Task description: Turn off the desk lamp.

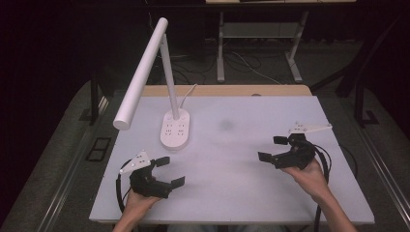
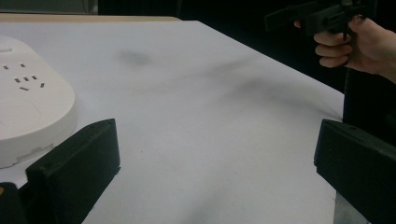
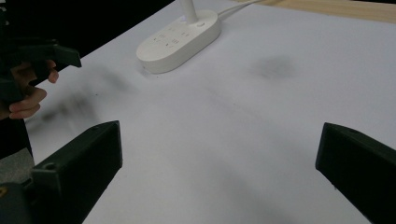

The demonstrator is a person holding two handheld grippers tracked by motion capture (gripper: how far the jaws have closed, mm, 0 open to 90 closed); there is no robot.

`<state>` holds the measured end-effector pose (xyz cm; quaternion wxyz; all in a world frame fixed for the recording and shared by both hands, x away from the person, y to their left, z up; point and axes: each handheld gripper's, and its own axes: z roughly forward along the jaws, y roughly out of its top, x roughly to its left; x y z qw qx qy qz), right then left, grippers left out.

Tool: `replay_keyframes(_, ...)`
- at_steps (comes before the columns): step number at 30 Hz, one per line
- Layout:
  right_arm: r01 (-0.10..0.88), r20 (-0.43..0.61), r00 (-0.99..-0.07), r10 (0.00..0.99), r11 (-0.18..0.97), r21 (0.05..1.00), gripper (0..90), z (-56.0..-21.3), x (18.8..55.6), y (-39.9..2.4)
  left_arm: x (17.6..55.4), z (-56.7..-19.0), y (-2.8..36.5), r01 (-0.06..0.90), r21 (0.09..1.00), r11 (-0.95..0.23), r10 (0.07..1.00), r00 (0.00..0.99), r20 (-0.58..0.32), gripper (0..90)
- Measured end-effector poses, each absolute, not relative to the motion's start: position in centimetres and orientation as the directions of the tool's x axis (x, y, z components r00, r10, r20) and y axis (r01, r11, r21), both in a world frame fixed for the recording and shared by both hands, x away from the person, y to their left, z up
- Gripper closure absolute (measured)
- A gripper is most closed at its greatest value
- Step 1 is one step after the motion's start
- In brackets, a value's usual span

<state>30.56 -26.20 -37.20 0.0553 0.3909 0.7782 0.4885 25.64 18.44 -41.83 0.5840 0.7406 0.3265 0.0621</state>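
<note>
- Lamp (image 1: 167, 96) stands at the far left of the white table (image 1: 241, 193), its oval base (image 1: 175, 129) carrying socket holes; the long white head (image 1: 140, 75) slants out over the table's left edge, and a cord (image 1: 187, 92) trails back from the base.
- My left tongs (image 1: 169, 171) hover low over the near-left of the table, jaws spread wide, nothing between them. The base lies just ahead and to the left in the left gripper view (image 2: 32, 107).
- My right tongs (image 1: 271, 148) sit over the right side, well apart from the lamp, jaws likewise wide and empty.
- Step in hand, as I judge it: the start, both tongs at rest, lamp untouched.
- Next move likely calls for my left tongs, the nearer pair, to reach forward to the base or stem (image 1: 170, 82); base is too broad for a plain pinch, so the stem looks the better hold.
- Writing: none readable; socket slots alone mark the base (image 3: 180, 39).
</note>
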Motion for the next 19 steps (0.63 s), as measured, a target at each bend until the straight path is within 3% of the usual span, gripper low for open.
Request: replay_keyframes(19, 0.554, 0.296, -0.605, 0.739, 0.125, 0.823, 0.5, -40.5, 24.3, -30.1, 25.7, -41.8, 18.2, 0.414, 0.904, -0.111, 0.555, 0.780, -0.289, 0.0)
